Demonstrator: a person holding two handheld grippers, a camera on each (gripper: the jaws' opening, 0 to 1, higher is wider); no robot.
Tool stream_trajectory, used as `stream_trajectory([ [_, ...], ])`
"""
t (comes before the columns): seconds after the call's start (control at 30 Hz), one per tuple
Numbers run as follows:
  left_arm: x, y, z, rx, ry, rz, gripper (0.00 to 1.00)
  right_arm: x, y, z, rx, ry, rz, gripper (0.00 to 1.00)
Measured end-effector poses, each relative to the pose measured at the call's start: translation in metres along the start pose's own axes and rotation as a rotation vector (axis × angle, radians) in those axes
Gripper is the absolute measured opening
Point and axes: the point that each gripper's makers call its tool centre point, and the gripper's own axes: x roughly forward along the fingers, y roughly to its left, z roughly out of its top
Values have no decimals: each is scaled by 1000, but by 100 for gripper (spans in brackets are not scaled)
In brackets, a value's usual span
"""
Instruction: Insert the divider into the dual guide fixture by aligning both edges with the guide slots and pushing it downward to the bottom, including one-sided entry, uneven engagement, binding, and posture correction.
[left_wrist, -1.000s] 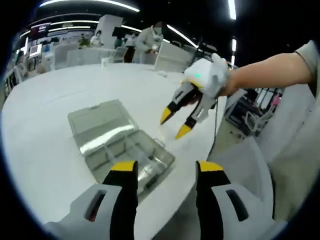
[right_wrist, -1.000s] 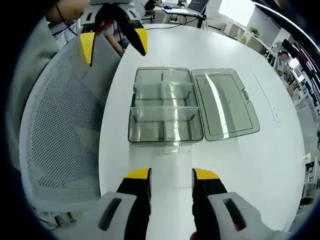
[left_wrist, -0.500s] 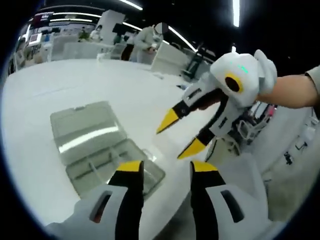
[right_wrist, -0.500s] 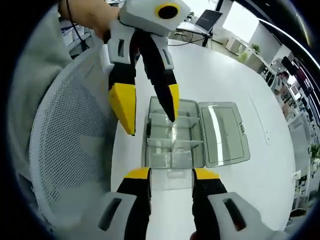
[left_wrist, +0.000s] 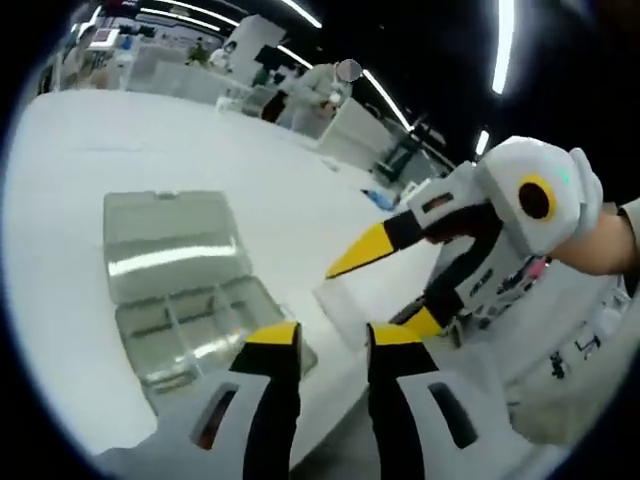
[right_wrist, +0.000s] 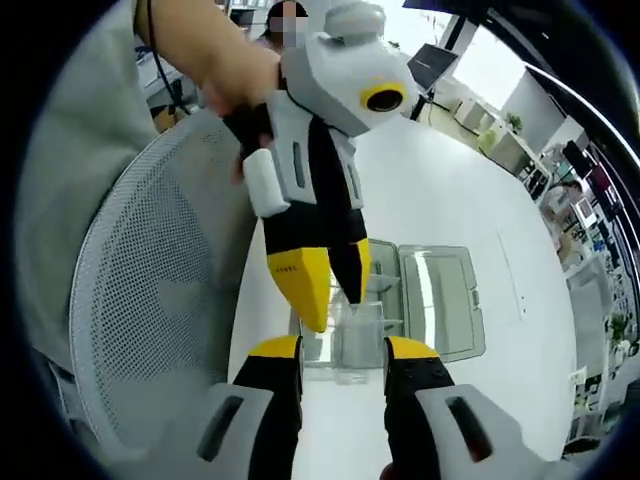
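One open, clear compartment box (left_wrist: 190, 300)

A large white table (left_wrist: 150, 150) with a rounded edge carries the things. On it lies a clear plastic compartment box (left_wrist: 200, 325), close to the table's near edge, its hinged lid (left_wrist: 165, 245) folded fully open and lying flat on the tabletop beside the tray. In the right gripper view the same box (right_wrist: 365, 330) rests near the edge with its lid (right_wrist: 440, 300) spread flat alongside on the white table (right_wrist: 450, 190).
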Motion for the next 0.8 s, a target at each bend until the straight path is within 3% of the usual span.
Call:
stream_trajectory([
  [0.23,-2,3,2,-93,-28,-11,15,-1,0,5,-18,-5,-7,27],
  [0.8,0,-3,5,-184,-40,-43,3,1,0,8,-32,-4,-15,27],
])
